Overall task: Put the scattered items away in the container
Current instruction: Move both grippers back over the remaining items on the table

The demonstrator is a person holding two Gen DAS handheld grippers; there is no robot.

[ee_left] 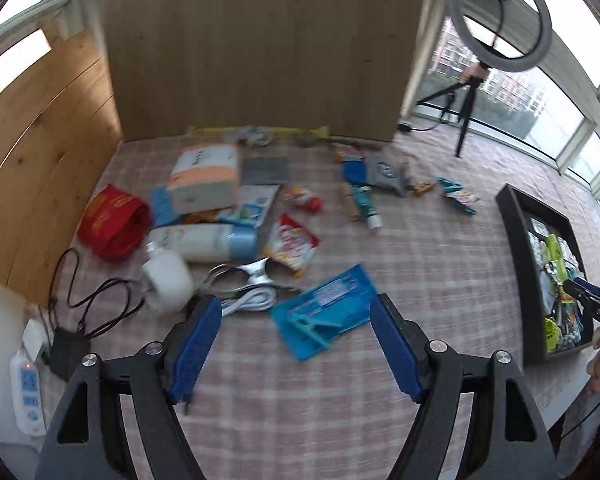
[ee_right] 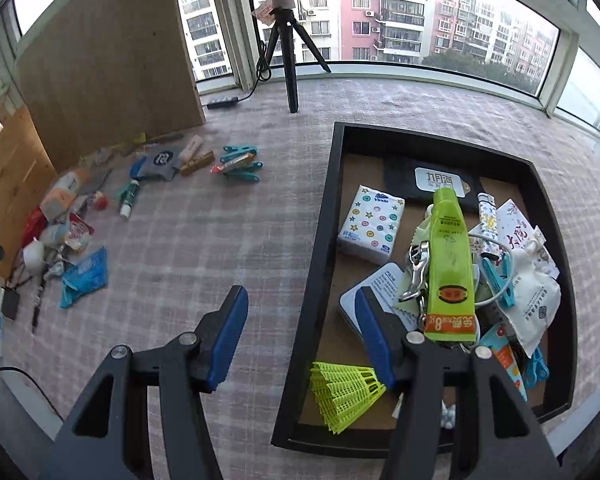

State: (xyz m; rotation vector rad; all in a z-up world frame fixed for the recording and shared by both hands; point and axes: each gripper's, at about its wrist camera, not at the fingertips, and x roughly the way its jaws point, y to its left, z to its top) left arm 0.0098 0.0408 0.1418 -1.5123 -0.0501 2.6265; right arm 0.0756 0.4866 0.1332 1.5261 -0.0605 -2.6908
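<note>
Left gripper (ee_left: 296, 344) gapes wide, nothing btwn its jaws; blue packet (ee_left: 326, 312) lies flat on the checked cloth (ee_left: 420, 256) just ahead, long axis slanting up to the right, so left is the nearer hand by far. Right gripper (ee_right: 300, 344) also empty and wide, straddling the near-left wall of the black tray (ee_right: 320, 240). Tray holds a green tube (ee_right: 450, 264), tissue pack (ee_right: 372, 224), yellow shuttlecock (ee_right: 342, 392), pegs, etc. Rest of clutter sits w/ the packet, well apart from tray.

Daylight enters through the windows (ee_right: 400, 20) at 12 to 2 o'clock; panes at the edges are overexposed. Shadows are soft. The left wrist view shows motion blur on the scattered items (ee_left: 228, 216); both views show barrel distortion and dark corner vignetting.
</note>
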